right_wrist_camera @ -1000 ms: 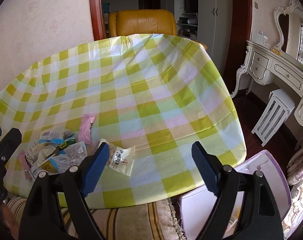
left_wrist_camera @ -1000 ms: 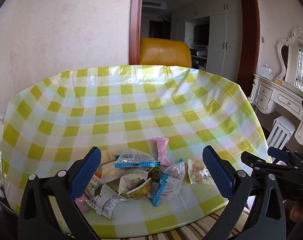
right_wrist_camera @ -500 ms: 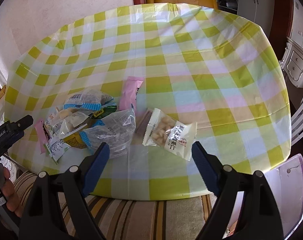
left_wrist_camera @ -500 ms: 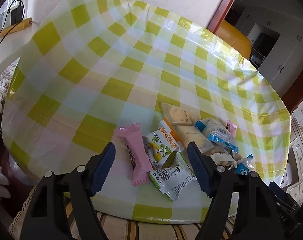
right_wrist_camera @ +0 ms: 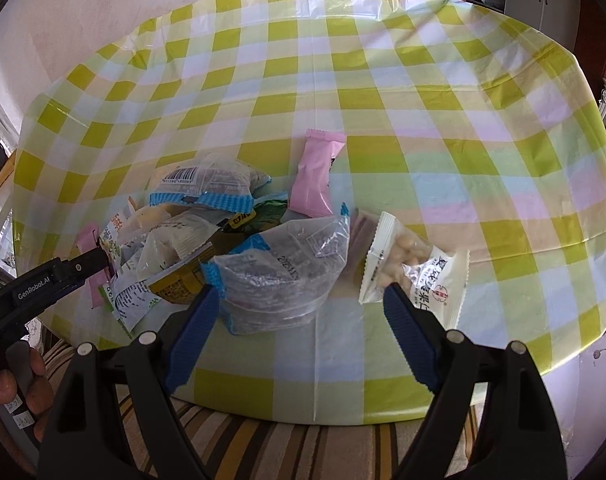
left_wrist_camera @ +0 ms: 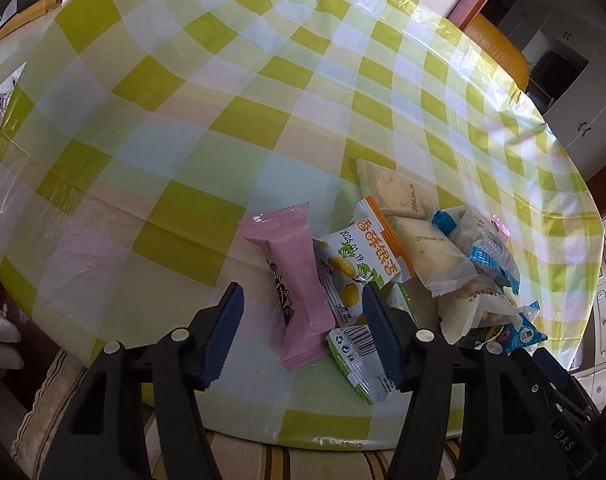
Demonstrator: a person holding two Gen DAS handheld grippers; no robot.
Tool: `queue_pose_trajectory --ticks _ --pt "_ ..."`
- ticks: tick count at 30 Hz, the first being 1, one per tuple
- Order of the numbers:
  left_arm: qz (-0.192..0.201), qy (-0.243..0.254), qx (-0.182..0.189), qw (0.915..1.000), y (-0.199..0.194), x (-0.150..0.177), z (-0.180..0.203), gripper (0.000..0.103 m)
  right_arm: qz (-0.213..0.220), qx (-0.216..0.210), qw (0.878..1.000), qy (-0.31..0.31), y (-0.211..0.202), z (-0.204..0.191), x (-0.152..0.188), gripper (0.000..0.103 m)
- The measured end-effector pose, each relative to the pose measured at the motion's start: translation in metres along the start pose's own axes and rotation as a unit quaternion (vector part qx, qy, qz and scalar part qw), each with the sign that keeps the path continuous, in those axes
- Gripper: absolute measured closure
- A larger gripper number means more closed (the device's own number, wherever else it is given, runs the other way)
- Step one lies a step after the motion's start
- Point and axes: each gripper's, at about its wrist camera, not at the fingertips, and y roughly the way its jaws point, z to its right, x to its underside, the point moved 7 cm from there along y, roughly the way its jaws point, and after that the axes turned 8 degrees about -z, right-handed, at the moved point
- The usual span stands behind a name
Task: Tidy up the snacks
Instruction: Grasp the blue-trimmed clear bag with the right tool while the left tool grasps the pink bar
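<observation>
The snacks lie heaped at the near edge of the checked table [left_wrist_camera: 263, 92], still unsorted. The left gripper [left_wrist_camera: 301, 330] has just been closing its jaws but grips nothing; the pink packet [left_wrist_camera: 293, 276] lies between them. The right gripper [right_wrist_camera: 299, 320] hangs open, the clear packet [right_wrist_camera: 287, 276] just beyond.
</observation>
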Motion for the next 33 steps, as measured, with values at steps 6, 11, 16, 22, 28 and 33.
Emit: queue_pose_trajectory --ticks 6,11,16,22,28,33 --pt "-0.006 0.005 -0.007 0.9999 0.007 -0.001 0.001 0.055 -0.007 -0.003 1.0 0.007 0.009 -0.002 -0.002 0.019" --pt "-0.01 0.007 -0.007 0.9999 0.01 0.0 0.001 0.078 -0.016 -0.038 0.999 0.027 0.02 0.0 -0.006 0.019" --pt "-0.006 0.008 -0.005 0.9999 0.008 0.001 0.001 0.086 -0.021 -0.061 0.997 0.04 0.026 0.001 -0.007 0.042" --pt "0.017 0.001 -0.004 0.9999 -0.003 -0.001 -0.002 0.088 -0.007 -0.063 0.997 0.048 0.015 0.004 -0.005 0.045" --pt "0.037 -0.007 -0.001 0.9993 -0.014 -0.002 -0.004 0.089 0.014 -0.061 0.997 0.053 0.001 0.011 -0.004 0.048" --pt "0.06 0.007 -0.012 0.9981 -0.026 -0.004 0.003 0.089 0.027 -0.062 0.996 0.057 -0.011 0.016 -0.004 0.048"
